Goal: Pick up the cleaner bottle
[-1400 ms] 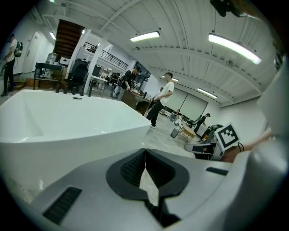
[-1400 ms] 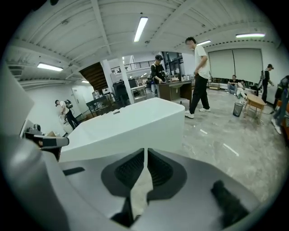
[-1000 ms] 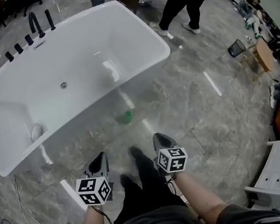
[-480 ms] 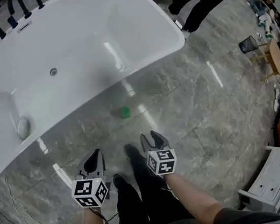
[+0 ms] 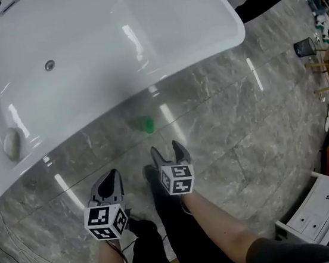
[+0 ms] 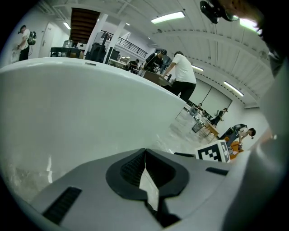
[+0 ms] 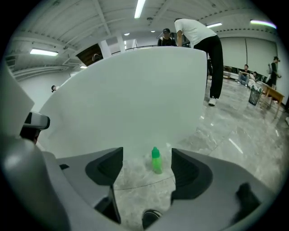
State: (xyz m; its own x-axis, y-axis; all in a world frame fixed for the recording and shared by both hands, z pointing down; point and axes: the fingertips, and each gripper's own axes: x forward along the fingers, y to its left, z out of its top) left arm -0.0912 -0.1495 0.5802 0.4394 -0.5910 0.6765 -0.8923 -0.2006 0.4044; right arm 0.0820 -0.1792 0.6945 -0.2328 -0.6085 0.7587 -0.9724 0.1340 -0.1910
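A: What is the right tool [image 5: 167,151] [image 7: 146,167] doing?

B: Its jaws are spread and opening wider. Nothing sits between the pads. In its own view the gap frames the cleaner bottle [image 7: 156,160], but the bottle is apart from the jaws, further off on the floor.

A: And the left tool [image 5: 110,183] [image 6: 145,168]?

B: Pressed together, with nothing pinched in it. In the head view it hangs at about 8 o'clock from the right tool, lower in the picture.

A: Where exactly is the bottle?

B: It is a small green cleaner bottle [image 5: 147,124] standing upright on the grey marbled floor [image 5: 230,125], at about 11 o'clock from the right tool. It stands near the white bathtub [image 5: 82,54] [image 7: 135,99] [image 6: 67,103] but not touching it.

A: What lies beyond that?

B: The tub's outer wall rises at 12 o'clock behind the bottle and fills most of both tool views. A person [image 7: 198,40] in a white top and dark trousers stands past the tub's far end, at about 1 o'clock.
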